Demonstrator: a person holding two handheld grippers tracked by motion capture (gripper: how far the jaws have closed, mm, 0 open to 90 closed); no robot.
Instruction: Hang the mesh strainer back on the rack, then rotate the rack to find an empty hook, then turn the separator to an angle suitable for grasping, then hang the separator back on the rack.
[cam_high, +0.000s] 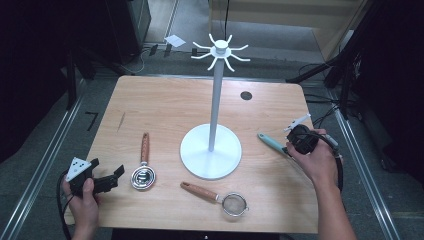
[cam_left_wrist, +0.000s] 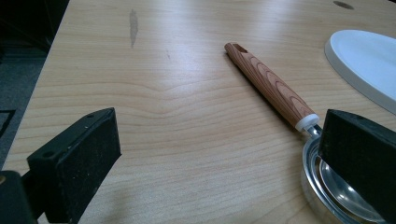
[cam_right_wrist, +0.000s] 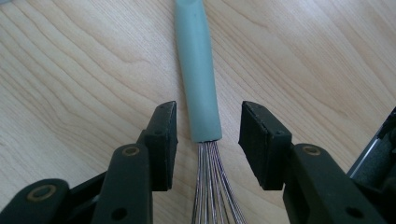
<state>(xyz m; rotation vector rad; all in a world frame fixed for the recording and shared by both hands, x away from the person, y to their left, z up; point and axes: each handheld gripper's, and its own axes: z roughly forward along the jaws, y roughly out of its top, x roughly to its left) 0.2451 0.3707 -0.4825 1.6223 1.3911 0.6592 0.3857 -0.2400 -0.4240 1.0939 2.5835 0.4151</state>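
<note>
On the pale wooden tabletop (cam_high: 165, 107), a white stand with a round base and a crown of curved hooks (cam_high: 216, 100) rises at centre. Right of it, the right claw (cam_right_wrist: 208, 140) stands with jaws apart, straddling the junction of a whisk's grey-green handle (cam_right_wrist: 197, 70) and its thin steel wires (cam_right_wrist: 212, 186); neither pad touches the handle. From above, the hand (cam_high: 315, 157) covers the whisk's wire end, leaving the handle tip (cam_high: 267, 141) exposed. At the near left corner, the left claw (cam_high: 107, 177) rests low with jaws wide apart, holding nothing. Just beside it lies a small steel cup with a striped wooden handle (cam_left_wrist: 268, 84); its bowl is partly masked by one jaw and cut off by the frame edge. Nearer the front edge lies a wooden-handled mesh strainer (cam_high: 220, 197).
</note>
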